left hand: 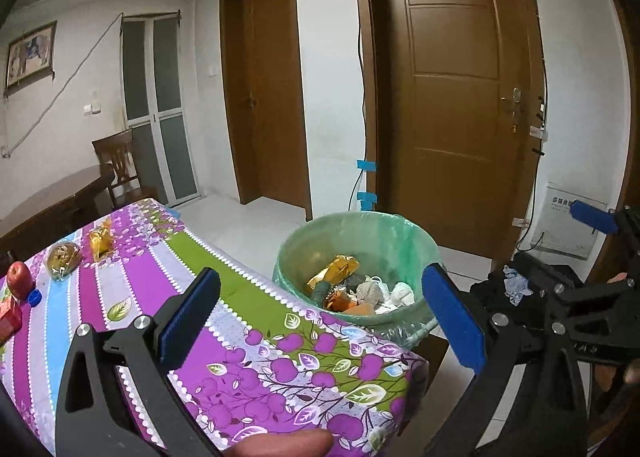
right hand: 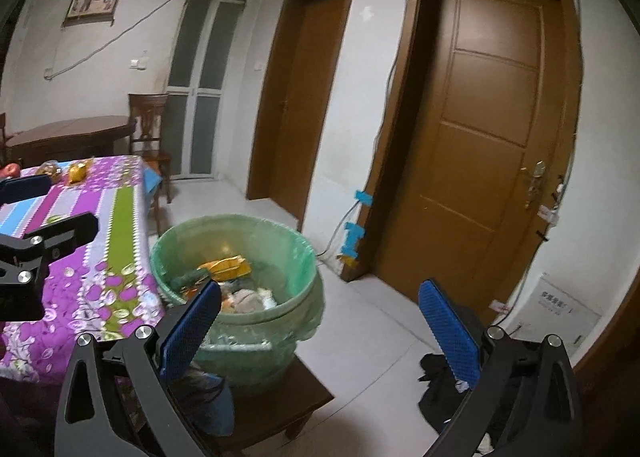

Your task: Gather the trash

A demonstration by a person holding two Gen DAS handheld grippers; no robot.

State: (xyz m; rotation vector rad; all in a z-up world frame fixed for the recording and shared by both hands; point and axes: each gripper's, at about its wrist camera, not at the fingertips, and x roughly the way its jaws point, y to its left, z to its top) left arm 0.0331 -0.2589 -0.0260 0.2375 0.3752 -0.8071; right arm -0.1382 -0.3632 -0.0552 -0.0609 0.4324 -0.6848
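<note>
My left gripper [left hand: 320, 321] hangs spread wide and empty over the near corner of the table [left hand: 256, 377], its blue pads framing the trash bin [left hand: 352, 245] that stands just off that corner. My right gripper [right hand: 320, 333] is likewise splayed open, holding nothing, above the floor beside the bin [right hand: 240, 257], which rests on a low dark stool [right hand: 296, 389]. The bin, lined with a green bag, already holds a gold wrapper [left hand: 336, 271], crumpled white paper [left hand: 400, 291] and orange scraps. Still on the flowered purple tablecloth, toward the far left edge, lie a yellow wrapper [left hand: 100, 241] and a bagged yellowish item [left hand: 63, 259], well apart from the bin; nearer the left edge sit a red apple [left hand: 19, 275], a blue bottle cap [left hand: 35, 298] touching or just beside it, and a red carton [left hand: 9, 317] cut off by the frame. Nothing stands between the grippers and the bin's open mouth. A dark bundle of cloth [right hand: 444, 385] lies on the floor under my right gripper's right finger. Behind stand two brown doors [left hand: 452, 97], a wooden chair [left hand: 120, 165] and a dark table [right hand: 72, 137]
</note>
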